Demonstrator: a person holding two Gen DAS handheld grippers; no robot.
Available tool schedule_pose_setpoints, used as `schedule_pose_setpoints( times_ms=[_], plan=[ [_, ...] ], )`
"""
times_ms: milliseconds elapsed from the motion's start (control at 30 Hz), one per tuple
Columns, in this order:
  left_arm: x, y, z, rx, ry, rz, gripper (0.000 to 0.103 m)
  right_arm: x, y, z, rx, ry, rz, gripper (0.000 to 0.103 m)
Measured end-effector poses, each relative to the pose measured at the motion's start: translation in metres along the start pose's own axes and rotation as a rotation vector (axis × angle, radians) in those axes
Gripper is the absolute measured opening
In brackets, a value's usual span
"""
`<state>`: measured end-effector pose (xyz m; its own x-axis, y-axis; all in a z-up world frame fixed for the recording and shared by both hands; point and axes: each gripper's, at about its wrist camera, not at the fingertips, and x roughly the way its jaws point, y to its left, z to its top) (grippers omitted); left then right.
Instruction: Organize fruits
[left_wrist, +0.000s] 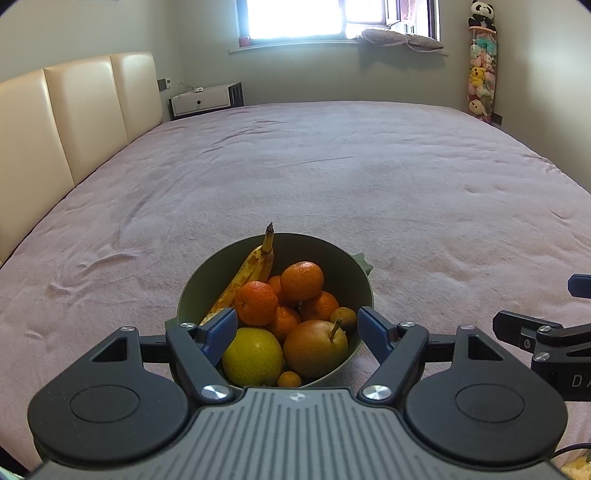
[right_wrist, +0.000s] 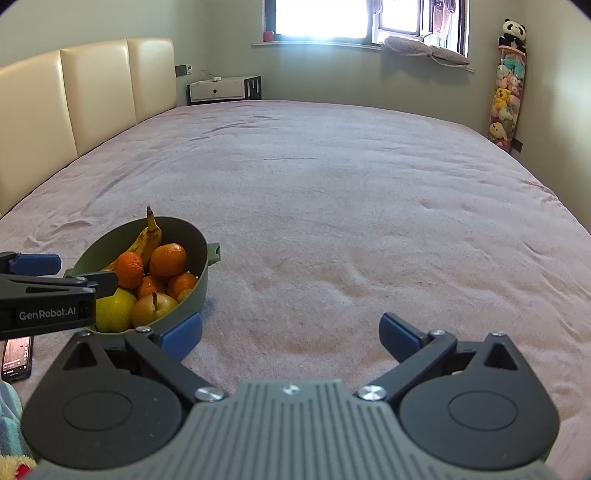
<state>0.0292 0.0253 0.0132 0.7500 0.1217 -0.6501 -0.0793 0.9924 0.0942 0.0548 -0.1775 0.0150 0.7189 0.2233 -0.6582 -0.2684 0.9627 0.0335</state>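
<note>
Both grippers spread wide, empty, at the fruit bowl on the bed.

Bed cover (right_wrist: 332, 221) carries the green bowl (left_wrist: 343, 266), which holds all visible fruit: banana (left_wrist: 255, 266), yellow pear (left_wrist: 253, 356), brown pear (left_wrist: 314, 347), tangerines (left_wrist: 302, 280). Left gripper (left_wrist: 297, 325) straddles the bowl's near rim; right gripper (right_wrist: 291, 332) hovers beside it. Scene fits either unloading or finished loading. Legible: "GenRobot.AI" on the left gripper's side.

left gripper (left_wrist: 297, 326) open; right gripper (right_wrist: 291, 332) open, empty

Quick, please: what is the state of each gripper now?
Left gripper: open, holding nothing, above the green fruit bowl.
Right gripper: open, holding nothing.
</note>
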Motion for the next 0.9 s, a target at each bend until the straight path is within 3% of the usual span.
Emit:
schedule_pose_setpoints(
  times_ms=[900],
  plan=[
    [0.0003, -0.0029, 0.0003, -0.002, 0.002, -0.004, 0.087, 0.0015, -0.0039, 0.0008, 0.018, 0.004, -0.009, 0.099]
  ],
)
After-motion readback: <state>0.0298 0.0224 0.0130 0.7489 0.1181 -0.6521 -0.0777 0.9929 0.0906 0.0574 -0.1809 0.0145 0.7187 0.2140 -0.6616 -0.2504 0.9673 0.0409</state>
